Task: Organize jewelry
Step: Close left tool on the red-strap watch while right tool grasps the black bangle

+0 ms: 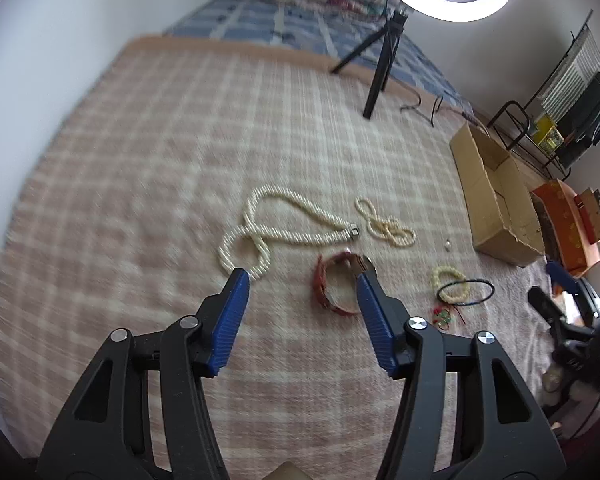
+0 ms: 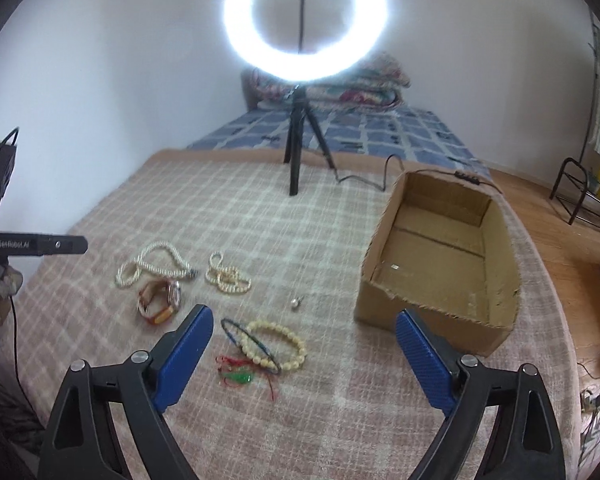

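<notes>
Your left gripper (image 1: 302, 278) fills the bottom of its own view, blue pads spread wide with nothing between them, hovering over the checked blanket (image 1: 140, 200). Just past its right fingertip lies the red-strapped watch (image 1: 338, 284), curled on its side; just past its left fingertip sits one end of the thick twisted pearl rope (image 1: 268, 232), which loops away toward a clasp. Beyond the watch, the thinner cream bead strand (image 1: 386, 224) lies in a loose tangle, apart from the rope.

Your right gripper (image 2: 304, 320) is likewise gaping and holds nothing. Between its fingers, on the blanket, you see the red and green tasselled piece (image 2: 240, 376) nearest, then the cream bead bracelet (image 2: 276, 344) with the thin dark bangle (image 2: 248, 340) lying across it. A small silvery trinket (image 2: 296, 303) sits alone a little farther on; you cannot tell what it is. To its left lie the watch, rope and bead strand, near one another.

Off to the right, beside your right fingertip, stands the open cardboard box (image 2: 440, 248), with only a small scrap visible on its floor. Farther back the ring light (image 2: 306, 20) glows on its black tripod (image 2: 300, 136), its cable trailing toward the box. Behind that, a blue patterned bed cover (image 2: 360, 132) carries folded quilts (image 2: 364, 84) against the wall.
</notes>
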